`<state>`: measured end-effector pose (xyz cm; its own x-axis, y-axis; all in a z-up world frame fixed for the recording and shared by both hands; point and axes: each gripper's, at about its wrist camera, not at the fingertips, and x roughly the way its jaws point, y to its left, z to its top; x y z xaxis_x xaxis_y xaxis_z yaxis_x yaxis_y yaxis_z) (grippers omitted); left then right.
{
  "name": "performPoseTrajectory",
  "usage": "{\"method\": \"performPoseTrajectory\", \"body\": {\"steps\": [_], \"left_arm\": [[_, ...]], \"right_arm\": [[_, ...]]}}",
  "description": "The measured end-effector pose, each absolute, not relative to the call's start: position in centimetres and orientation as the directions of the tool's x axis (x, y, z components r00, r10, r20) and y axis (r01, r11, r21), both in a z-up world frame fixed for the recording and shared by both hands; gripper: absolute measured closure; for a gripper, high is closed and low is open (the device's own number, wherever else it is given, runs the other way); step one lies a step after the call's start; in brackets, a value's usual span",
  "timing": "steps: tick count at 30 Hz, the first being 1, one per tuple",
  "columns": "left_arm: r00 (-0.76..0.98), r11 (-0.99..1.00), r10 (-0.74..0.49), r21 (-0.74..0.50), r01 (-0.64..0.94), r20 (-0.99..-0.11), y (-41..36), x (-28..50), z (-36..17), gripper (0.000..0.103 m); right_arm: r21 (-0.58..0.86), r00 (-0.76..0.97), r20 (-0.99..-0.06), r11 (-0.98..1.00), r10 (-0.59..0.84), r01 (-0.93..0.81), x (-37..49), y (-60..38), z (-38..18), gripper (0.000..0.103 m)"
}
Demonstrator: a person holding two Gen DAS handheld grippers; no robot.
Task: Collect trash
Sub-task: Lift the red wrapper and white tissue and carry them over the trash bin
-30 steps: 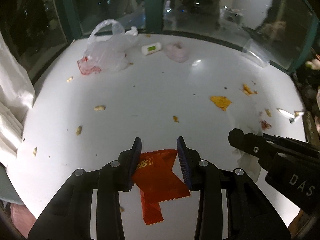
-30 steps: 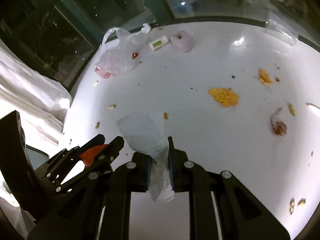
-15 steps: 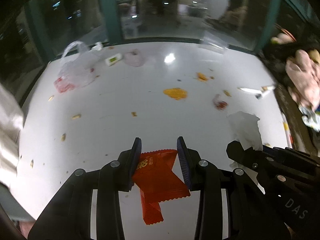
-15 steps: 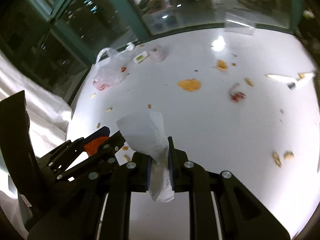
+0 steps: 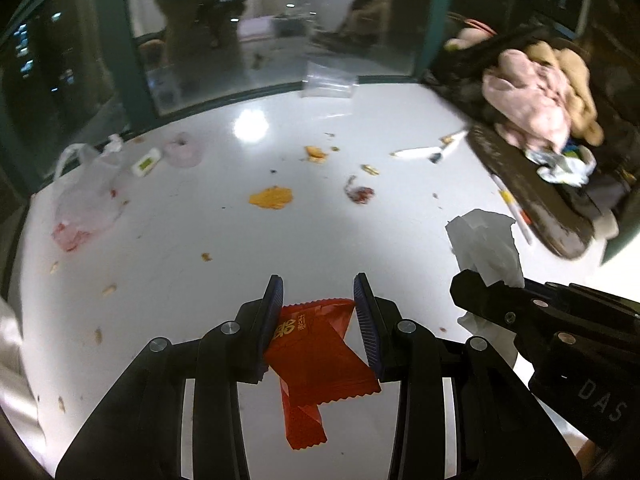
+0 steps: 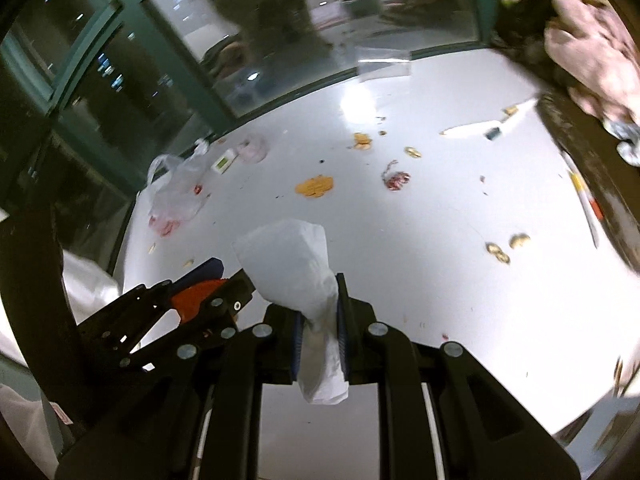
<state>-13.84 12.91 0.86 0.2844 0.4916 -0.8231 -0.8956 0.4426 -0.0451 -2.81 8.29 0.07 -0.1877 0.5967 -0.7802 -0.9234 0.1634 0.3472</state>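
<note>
- A red wrapper (image 5: 316,344) is held between the fingers of the left gripper (image 5: 318,300), closed onto it above the white table (image 5: 320,240).
- A white tissue (image 6: 300,276) is pinched in the right gripper (image 6: 320,308), its jaws nearly together.
- Scattered on the table are an orange chip (image 5: 271,198), a plastic bag (image 5: 86,200) and crumbs.
</note>
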Motion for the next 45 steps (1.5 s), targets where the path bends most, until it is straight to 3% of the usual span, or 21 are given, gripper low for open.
{"method": "performPoseTrajectory", "body": {"steps": [21,45], "left_arm": [[0.498,0.760,0.371,-0.052,-0.648,-0.784,6.9,-7.3,2.4,0.068],[0.682,0.974,0.065,-0.102,-0.202,-0.728,-17.2,18.0,5.7,0.068]], "right_arm": [[0.339,0.087,-0.737,0.478,0.670,-0.810,1.0,-1.9,1.9,0.088],[0.356,0.439,-0.691,0.799,0.574,-0.485,18.9,-29.1,4.8,0.087]]}}
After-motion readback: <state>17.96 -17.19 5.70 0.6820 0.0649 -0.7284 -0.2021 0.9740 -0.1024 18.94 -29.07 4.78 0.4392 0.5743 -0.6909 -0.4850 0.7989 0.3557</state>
